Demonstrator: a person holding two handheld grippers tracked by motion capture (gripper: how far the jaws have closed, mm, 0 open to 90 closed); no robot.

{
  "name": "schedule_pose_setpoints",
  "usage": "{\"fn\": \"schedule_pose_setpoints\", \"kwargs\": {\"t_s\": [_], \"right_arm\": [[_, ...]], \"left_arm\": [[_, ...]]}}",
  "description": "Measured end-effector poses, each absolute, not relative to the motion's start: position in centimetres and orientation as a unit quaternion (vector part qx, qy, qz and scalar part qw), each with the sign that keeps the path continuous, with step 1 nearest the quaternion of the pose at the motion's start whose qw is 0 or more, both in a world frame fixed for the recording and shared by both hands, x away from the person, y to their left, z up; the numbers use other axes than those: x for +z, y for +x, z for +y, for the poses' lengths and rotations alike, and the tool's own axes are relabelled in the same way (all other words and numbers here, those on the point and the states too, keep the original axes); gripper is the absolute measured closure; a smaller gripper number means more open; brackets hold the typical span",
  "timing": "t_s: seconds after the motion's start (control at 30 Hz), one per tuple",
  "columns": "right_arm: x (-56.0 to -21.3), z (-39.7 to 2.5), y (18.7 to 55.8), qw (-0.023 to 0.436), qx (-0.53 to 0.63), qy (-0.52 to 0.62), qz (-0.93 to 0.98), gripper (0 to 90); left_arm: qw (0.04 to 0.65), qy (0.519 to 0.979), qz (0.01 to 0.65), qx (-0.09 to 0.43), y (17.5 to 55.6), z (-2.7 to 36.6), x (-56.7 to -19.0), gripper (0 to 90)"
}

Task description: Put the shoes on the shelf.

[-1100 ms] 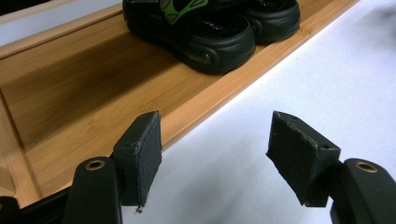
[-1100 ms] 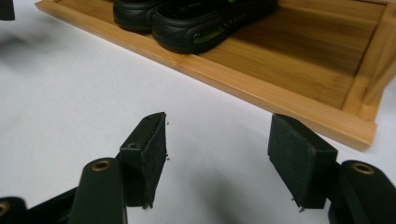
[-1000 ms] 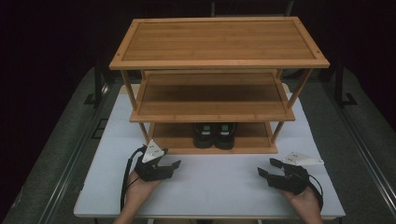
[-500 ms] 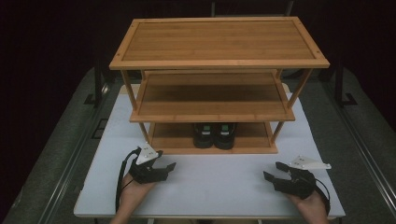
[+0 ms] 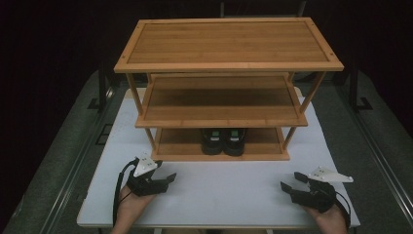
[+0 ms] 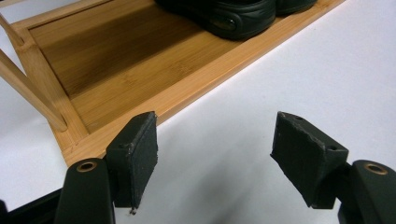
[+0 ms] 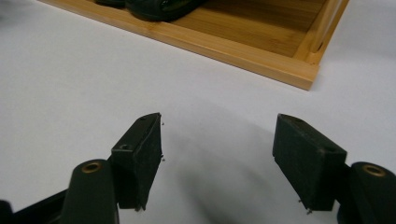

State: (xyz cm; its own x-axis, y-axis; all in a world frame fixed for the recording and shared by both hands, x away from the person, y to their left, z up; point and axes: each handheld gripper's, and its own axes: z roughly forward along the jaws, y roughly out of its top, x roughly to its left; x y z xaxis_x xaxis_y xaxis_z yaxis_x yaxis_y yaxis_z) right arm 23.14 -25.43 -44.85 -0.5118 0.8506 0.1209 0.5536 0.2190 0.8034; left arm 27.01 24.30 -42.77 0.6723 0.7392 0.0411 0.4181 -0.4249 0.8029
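white tabletop [image 5: 219, 195], dark room around it. one bamboo rack [image 5: 229, 44] with three shelves; two black shoes [image 5: 223, 141] side by side on its bottom shelf, mid-width, long axes front to back, which end faces you unclear. your left gripper [image 5: 165, 179] and right gripper [image 5: 287, 186] rest near the front edge, jaws spread, empty.

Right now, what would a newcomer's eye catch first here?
The three-tier bamboo rack standing at the back of the white table, with a pair of black shoes on its bottom shelf. In front, the left gripper and right gripper rest open, apart.
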Motion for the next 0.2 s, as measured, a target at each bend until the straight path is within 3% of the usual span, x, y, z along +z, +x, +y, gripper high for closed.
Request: {"fn": "schedule_pose_setpoints", "kwargs": {"t_s": [0.2], "right_arm": [[-44.92,-25.59,22.86,0.184,0.424,0.459,0.759,30.0]], "left_arm": [[0.409,0.818,0.355,0.193,26.49,24.43,-43.36,28.6]]}}
